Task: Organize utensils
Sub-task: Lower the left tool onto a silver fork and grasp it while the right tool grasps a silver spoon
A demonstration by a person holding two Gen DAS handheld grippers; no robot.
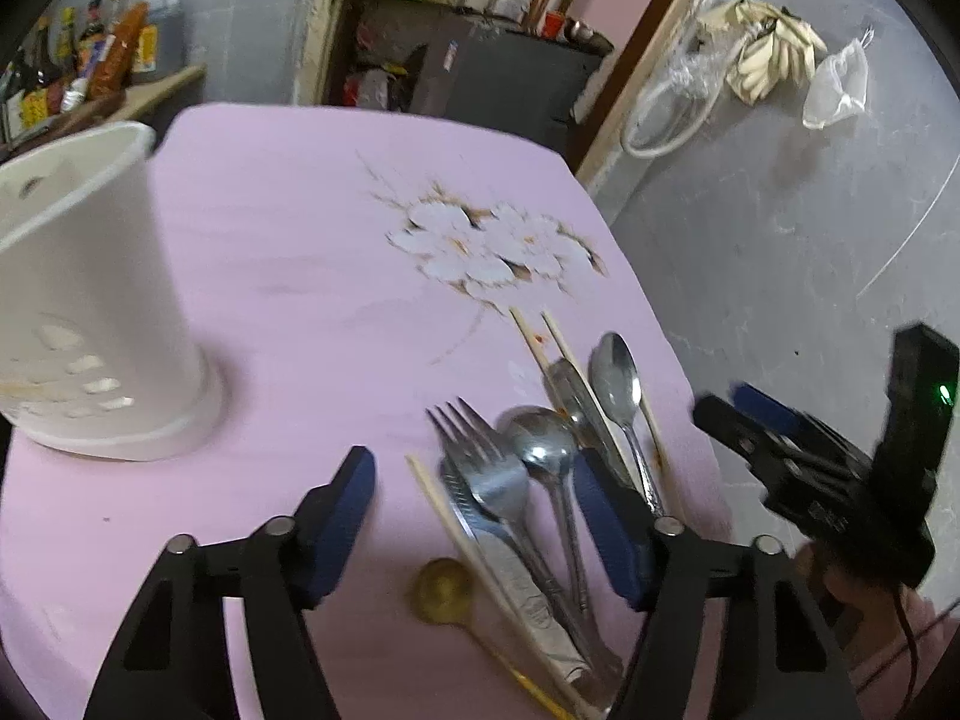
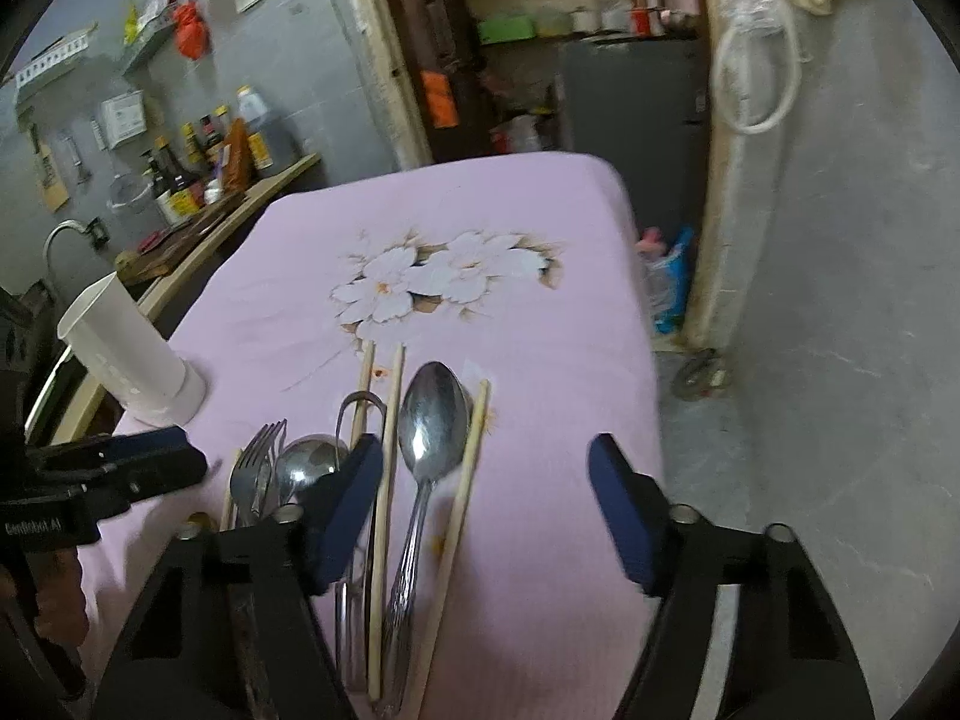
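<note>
Loose utensils lie on a pink flowered tablecloth: a fork, a round spoon, a long spoon, wooden chopsticks, a small brass spoon. A white holder cup stands at the left. My left gripper is open above the fork and spoon handles. My right gripper is open over the long spoon and chopsticks. The holder shows at the left of the right wrist view.
The table's right edge drops to a grey concrete floor. A counter with sauce bottles stands behind the holder. A dark cabinet sits beyond the table's far edge.
</note>
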